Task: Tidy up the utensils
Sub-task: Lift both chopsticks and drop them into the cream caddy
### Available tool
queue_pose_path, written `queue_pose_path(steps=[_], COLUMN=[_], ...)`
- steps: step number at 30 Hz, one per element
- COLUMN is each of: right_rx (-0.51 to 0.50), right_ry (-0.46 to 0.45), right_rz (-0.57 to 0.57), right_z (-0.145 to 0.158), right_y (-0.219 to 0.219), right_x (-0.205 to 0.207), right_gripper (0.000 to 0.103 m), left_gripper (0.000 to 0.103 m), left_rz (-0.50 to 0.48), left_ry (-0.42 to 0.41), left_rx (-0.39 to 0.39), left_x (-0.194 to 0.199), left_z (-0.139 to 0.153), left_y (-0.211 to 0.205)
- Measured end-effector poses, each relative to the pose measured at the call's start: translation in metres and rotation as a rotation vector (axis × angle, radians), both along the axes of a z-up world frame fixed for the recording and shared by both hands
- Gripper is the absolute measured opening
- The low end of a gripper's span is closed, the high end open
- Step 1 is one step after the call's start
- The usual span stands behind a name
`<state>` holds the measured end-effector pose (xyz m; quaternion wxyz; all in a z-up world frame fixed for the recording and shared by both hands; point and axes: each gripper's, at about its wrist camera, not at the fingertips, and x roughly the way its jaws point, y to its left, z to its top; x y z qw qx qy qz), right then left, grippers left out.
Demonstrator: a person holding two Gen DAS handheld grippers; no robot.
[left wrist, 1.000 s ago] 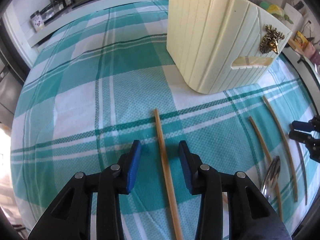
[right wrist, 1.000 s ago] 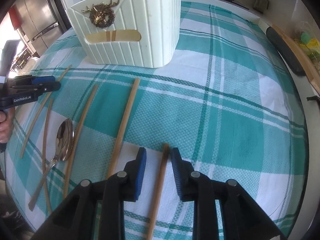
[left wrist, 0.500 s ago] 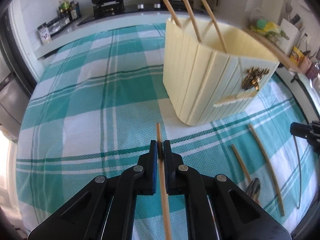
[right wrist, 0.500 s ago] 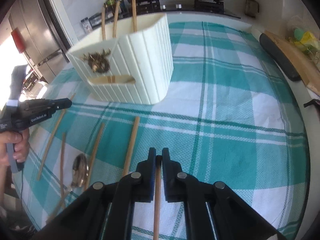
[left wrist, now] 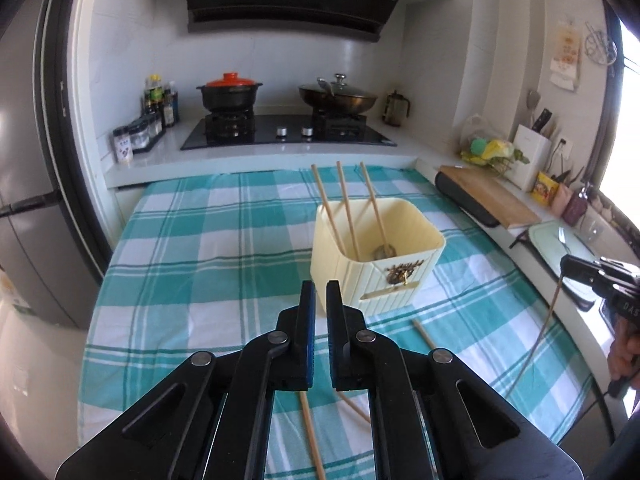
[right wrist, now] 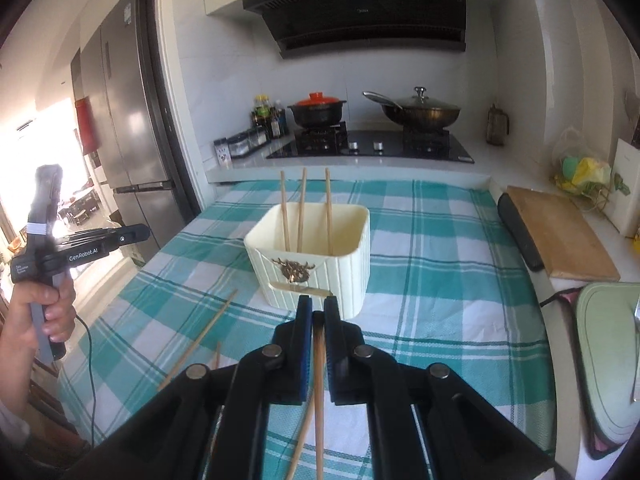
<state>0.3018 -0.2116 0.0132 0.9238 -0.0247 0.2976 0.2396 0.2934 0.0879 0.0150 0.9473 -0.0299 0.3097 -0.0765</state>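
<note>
- Two grippers are up off the table, both facing the cream utensil holder point(left wrist: 400, 292).
- The right gripper point(right wrist: 318, 308) is clamped on one chopstick point(right wrist: 319, 380), which runs back from between the fingers toward 6 o'clock. In the left wrist view that stick hangs down below the gripper, clear of the cloth.
- The left gripper point(left wrist: 318, 292) has its fingers drawn almost together, with only a thin slit between them. I cannot tell whether anything is pinched there. A stick point(left wrist: 310, 440) shows under the gripper body at 6 o'clock.
- From the left gripper the holder stands at 1 o'clock. From the right gripper it is at 12 o'clock, just beyond the fingertips.
- Three upright chopsticks point(right wrist: 302, 208) lean inside the holder against its far wall, their tips well above the rim. A spoon bowl point(left wrist: 384, 252) lies in the bottom.
- The holder's near half is open at the top.
- Loose chopsticks point(right wrist: 200, 340) lie on the checked tablecloth point(left wrist: 200, 260) at 8 o'clock in the right wrist view. Another one point(left wrist: 424, 334) lies near the holder's front corner.
- Bare cloth spreads wide at 10 to 11 o'clock from the left gripper.
- The table's far edge butts against the stove counter point(left wrist: 280, 152) at 12 o'clock.
- Along the table's 3 o'clock edge sits a cutting board point(right wrist: 560, 236).
</note>
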Motion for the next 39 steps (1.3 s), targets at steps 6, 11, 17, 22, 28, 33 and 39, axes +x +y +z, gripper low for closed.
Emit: queue_pose_path(steps=[6,11,17,22,28,33,39], right_rx=[0.026,0.052,0.065,0.069,0.08,0.091,0.095], right_ry=[-0.05,-0.077,-0.103,-0.116,-0.126,-0.134,-0.153], right_rz=[-0.001,-0.018,-0.033,-0.042,-0.044,-0.034,-0.014], right_z=[0.019,0.029,0.04,0.046,0.05,0.052,0.058], right_y=[0.0,-0.007,-0.017,-0.024,-0.029,-0.03,-0.024], right_x=[-0.019,-0.028,-0.035,-0.041,-0.044,-0.044,-0.045], right_gripper=[0.006,0.006,0.006,0.006,0.006,0.006,0.006], left_gripper=[0.013,0.02,0.035,0.015,0.003,0.002,0.002], left_rz=[-0.011,0.01,0.064,0.044,0.065,0.078,0.067], left_ry=[0.149,0.321,0.452,0.52,0.446,0.249,0.034], left_rx=[-0.003,0.066,0.133,0.159,0.113,0.015,-0.062], left_x=[0.031,0.081,0.129,0.146,0.136,0.093,0.032], left_z=[-0.041,-0.107,-0.159,-0.177,-0.159,-0.087,-0.004], left_y=[0.005,-0.005,-0.011,-0.021,-0.018,-0.004,0.012])
